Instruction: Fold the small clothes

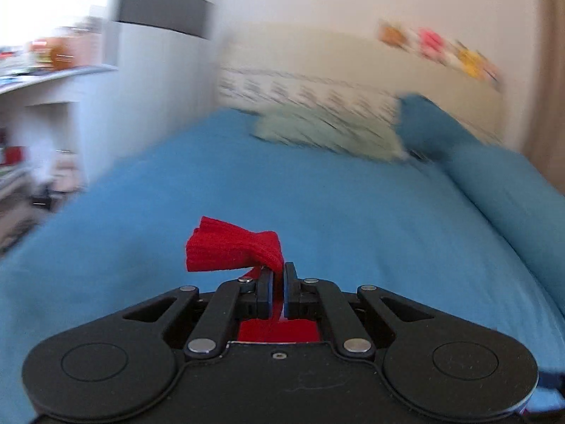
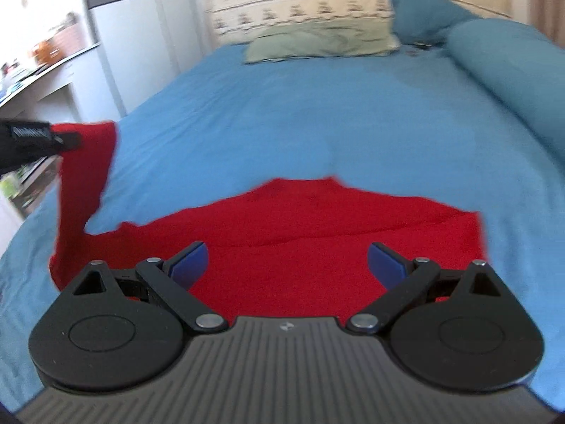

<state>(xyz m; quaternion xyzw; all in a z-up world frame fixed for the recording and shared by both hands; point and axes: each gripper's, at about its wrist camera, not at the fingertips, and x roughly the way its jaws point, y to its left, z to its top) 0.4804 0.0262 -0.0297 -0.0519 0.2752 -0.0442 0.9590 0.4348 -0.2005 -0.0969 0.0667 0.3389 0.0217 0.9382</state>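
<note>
Left gripper point(image 1: 279, 275) jaws clamped on bunched end of red garment point(image 2: 317, 233). Rest of garment spread on blue bed point(image 2: 317, 106), raised strip at 9 o'clock. Right gripper point(image 2: 286, 265) jaws held wide, empty, above garment.

A home bedroom: blue-sheeted bed point(image 2: 300, 106), pillows point(image 2: 317, 40), wardrobe point(image 2: 141, 35).

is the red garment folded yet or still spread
Mostly spread: the red knit garment lies flat on the blue bedsheet, one end lifted in the left gripper.
</note>
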